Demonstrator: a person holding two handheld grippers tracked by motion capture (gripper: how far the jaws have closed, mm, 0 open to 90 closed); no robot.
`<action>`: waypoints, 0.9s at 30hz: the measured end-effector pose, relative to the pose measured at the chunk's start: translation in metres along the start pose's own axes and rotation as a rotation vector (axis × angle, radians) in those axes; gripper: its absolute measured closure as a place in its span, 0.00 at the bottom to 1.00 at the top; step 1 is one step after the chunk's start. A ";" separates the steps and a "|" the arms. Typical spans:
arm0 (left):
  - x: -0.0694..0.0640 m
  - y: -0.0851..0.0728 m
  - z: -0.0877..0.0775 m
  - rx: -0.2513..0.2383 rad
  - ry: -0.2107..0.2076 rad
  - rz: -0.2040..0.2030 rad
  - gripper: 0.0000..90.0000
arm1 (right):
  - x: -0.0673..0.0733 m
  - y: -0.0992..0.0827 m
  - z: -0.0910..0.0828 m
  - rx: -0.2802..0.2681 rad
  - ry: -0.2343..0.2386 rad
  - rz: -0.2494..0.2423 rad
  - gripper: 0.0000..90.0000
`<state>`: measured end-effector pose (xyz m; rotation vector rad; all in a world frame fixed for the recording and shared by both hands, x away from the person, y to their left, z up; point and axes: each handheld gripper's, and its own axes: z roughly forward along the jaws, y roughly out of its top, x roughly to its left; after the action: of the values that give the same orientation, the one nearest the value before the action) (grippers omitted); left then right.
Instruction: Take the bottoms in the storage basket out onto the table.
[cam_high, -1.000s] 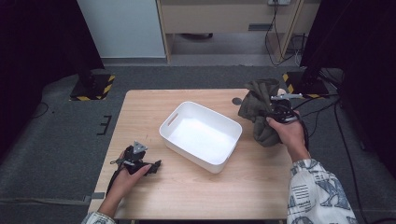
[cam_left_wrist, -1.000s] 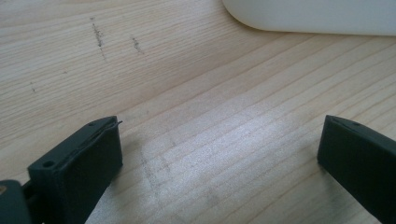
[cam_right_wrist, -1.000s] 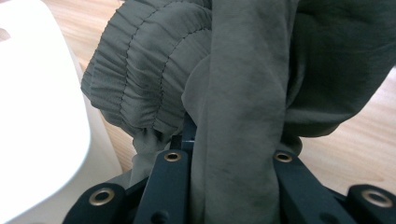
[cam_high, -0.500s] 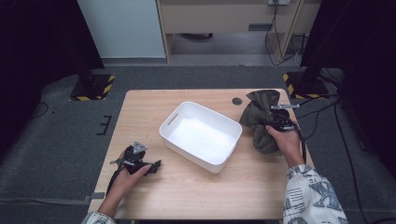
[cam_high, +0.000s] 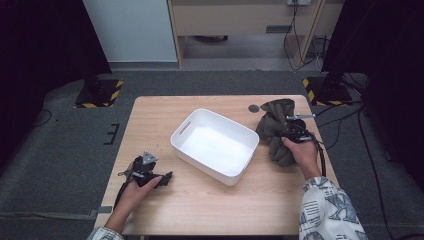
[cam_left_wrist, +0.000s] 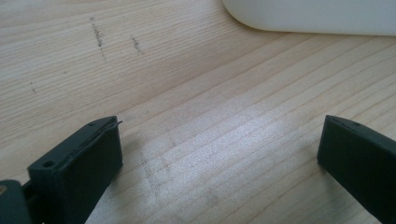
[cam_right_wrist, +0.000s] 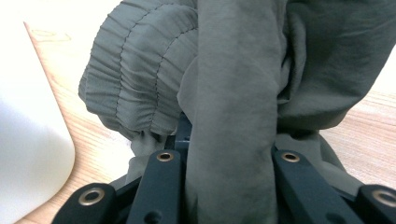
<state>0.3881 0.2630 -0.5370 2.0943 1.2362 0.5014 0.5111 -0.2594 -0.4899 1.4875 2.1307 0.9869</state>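
Olive cloth (cam_right_wrist: 233, 116) bunched between the right claw's (cam_right_wrist: 229, 186) jaws.

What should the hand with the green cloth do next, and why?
Probably lift the cloth a little and carry it over the white tub. The right gripper has a fold pinched between its jaws, but the rest lies bunched on the table beside the tub, so it has to come up to clear the rim. The left gripper rests open on the wood, holding nothing.
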 end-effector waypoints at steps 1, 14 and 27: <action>0.000 0.000 0.000 0.000 0.000 0.000 0.00 | 0.000 -0.001 0.001 -0.003 0.000 -0.004 0.80; 0.000 0.000 0.000 0.000 0.000 0.000 0.00 | 0.000 -0.011 0.009 0.015 -0.009 0.029 0.67; 0.000 0.000 0.000 0.000 0.000 0.000 0.00 | 0.006 -0.010 0.009 0.027 -0.021 0.008 0.54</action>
<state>0.3879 0.2629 -0.5370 2.0942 1.2366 0.5014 0.5081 -0.2530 -0.5028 1.5138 2.1327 0.9451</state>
